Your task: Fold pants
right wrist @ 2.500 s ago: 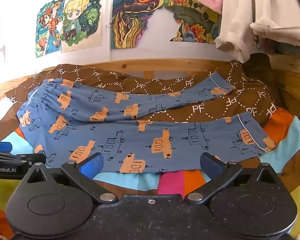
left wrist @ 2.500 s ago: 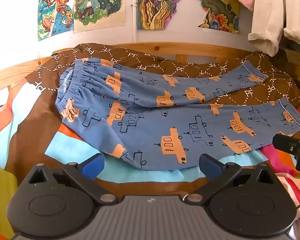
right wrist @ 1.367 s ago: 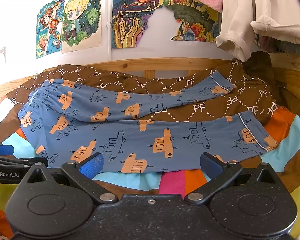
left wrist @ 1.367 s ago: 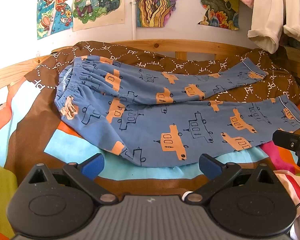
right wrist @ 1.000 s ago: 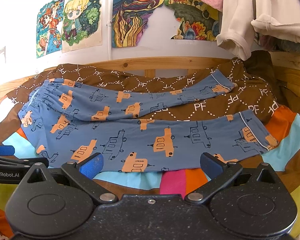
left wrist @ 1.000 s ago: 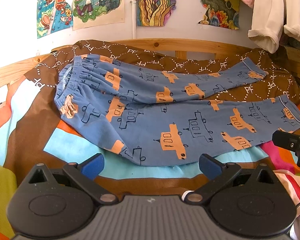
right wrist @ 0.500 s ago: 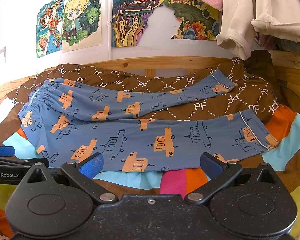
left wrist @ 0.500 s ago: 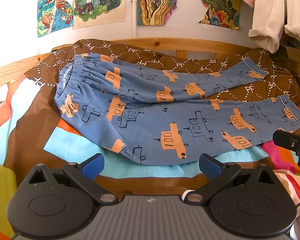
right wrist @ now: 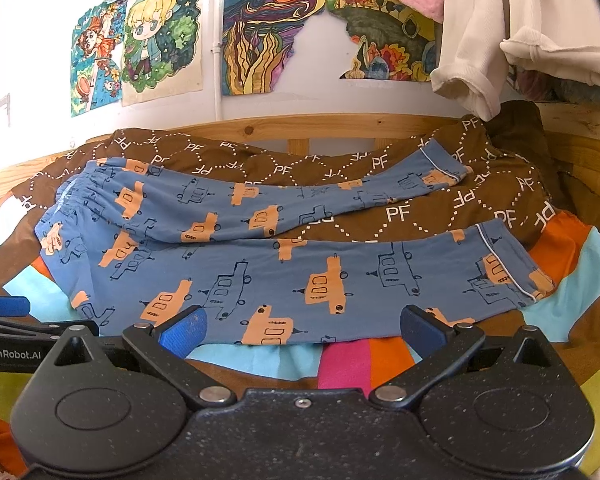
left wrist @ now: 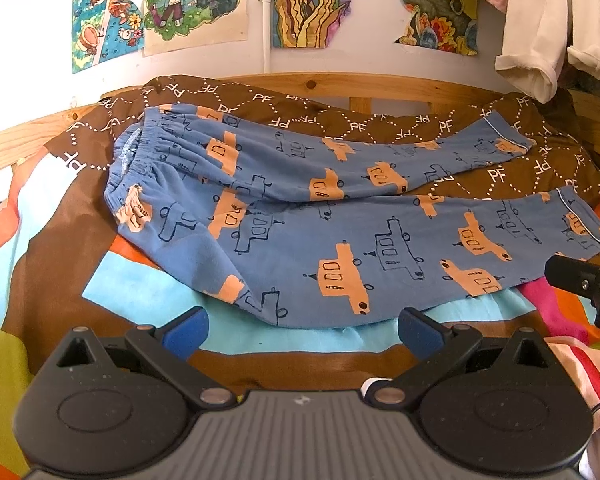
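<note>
Facing the bed [left wrist: 52, 280] from its near edge, we find the pants [left wrist: 340, 216] spread flat and unfolded, so the task stands at its first step. At the left lies the gathered waistband [left wrist: 140, 168]; from it the two legs run rightward and fan apart. The far leg ends at a cuff [right wrist: 444, 168] near the wooden bed frame [right wrist: 340, 128], and the near leg ends at a cuff [right wrist: 512, 264] close to the right side of the bed.

The left tongs [left wrist: 302, 326] hang spread wide, empty, just short of the near hem. The right tongs [right wrist: 302, 326] are likewise spread wide and empty, above the near leg's lower edge.

We judge the next move to be laying one leg onto the other: left tongs taking the waistband side, right tongs the cuff of the same leg.

The quilt in front of the pants is bare and gives approach room. At the far right, hanging clothes [right wrist: 500, 40] crowd the space above the frame; lifts there should stay low.
</note>
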Available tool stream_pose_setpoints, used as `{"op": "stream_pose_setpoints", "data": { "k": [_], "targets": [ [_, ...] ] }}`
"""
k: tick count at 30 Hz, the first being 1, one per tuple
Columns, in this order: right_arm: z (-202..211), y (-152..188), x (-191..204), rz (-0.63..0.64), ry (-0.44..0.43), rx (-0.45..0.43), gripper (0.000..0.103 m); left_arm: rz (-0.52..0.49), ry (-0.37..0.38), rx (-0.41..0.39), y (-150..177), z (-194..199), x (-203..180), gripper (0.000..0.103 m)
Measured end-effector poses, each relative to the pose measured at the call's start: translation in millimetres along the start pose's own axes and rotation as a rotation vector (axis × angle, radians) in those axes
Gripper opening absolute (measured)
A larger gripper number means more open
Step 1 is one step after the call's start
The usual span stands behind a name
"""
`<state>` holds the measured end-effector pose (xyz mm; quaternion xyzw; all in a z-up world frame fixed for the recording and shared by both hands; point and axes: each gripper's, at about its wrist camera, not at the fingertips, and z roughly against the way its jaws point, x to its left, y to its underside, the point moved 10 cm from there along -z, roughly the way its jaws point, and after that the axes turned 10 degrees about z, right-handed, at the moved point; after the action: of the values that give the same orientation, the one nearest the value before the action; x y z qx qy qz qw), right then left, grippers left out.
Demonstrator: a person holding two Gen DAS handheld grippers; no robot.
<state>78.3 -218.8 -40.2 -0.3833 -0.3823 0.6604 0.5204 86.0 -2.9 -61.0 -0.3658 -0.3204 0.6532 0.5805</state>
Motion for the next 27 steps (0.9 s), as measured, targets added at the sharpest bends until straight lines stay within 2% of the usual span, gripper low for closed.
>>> {"op": "stream_pose_setpoints", "data": {
  "k": [10, 15, 21, 27],
  "targets": [
    [1, 0, -2, -0.004, 0.003, 0.004, 0.102, 0.008, 0.002, 0.003, -2, -2, 0, 0.103],
    [0, -7, -12, -0.021, 0.018, 0.015, 0.102, -0.026, 0.004, 0.0, -18, -8, -1, 0.103],
    [-6, -38, -39, 0.002, -0.007, 0.034, 0.102, -0.095, 0.008, -0.014, -75, -19, -4, 0.103],
    [-27, -92, -65, 0.088, -0.111, 0.05, 0.102, -0.156, -0.048, -0.066, -172, -26, 3, 0.103]
  ]
}}
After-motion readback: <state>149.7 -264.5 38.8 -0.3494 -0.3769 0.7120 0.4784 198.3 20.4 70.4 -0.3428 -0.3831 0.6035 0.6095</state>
